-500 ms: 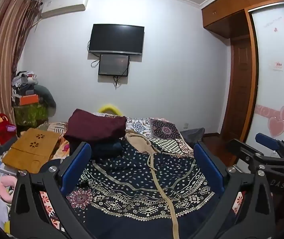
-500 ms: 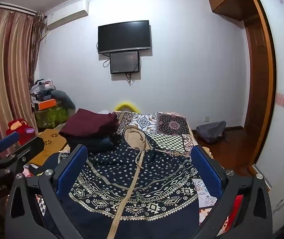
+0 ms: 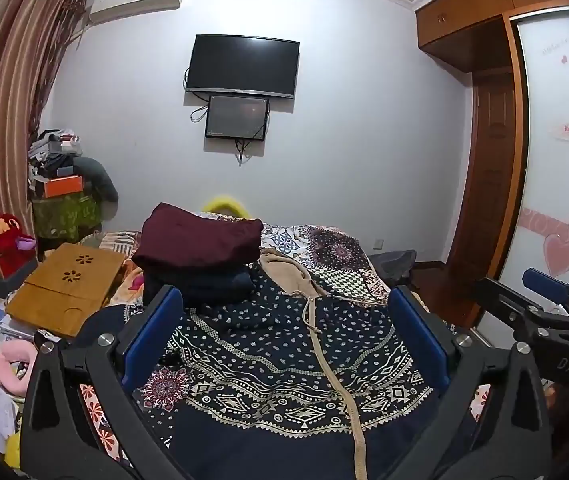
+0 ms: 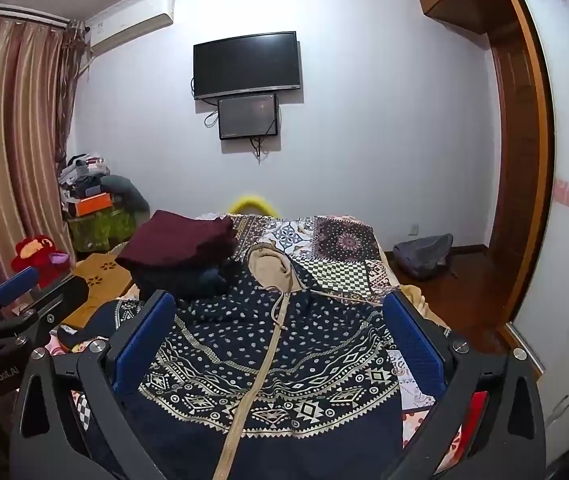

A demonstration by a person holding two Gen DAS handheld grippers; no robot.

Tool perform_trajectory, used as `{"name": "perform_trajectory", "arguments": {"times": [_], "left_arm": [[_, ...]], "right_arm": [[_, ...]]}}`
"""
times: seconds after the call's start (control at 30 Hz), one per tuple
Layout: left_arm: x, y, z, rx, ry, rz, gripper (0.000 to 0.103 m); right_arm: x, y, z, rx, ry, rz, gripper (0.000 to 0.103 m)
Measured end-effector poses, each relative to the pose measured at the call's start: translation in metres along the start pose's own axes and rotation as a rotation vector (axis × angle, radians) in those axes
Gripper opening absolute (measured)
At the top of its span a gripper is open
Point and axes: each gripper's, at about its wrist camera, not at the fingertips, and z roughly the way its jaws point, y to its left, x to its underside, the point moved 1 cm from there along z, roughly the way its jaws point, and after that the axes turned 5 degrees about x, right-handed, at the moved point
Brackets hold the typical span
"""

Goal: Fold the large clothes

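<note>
garment: navy patterned hooded robe (image 3: 284, 356) spread zipper-up on bed (image 4: 348, 256), hem at near edge | handling: soft, limp, bulky; pinch hem corners or shoulders | left hand-held gripper (image 3: 284, 344), right hand-held gripper (image 4: 280, 340): jaws apart, empty

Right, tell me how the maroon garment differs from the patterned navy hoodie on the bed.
The maroon garment is already folded into a compact bundle; the navy hoodie lies spread out flat, zipper up.
The maroon garment is plain, while the navy hoodie carries cream dots and geometric bands, with a beige hood lining.
The maroon garment sits on top of another dark folded piece; the navy hoodie lies directly on the bed.
Neither is touched by a gripper.
</note>
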Motion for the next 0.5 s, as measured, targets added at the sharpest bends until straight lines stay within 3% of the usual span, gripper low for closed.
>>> {"name": "perform_trajectory", "arguments": {"times": [0.5], "left_arm": [[-0.0004,-0.0024,-0.0026,-0.003,-0.004,0.013,0.103]], "right_arm": [[0.0014,0.0008,0.0009,0.000,0.007,0.005,0.103]]}}
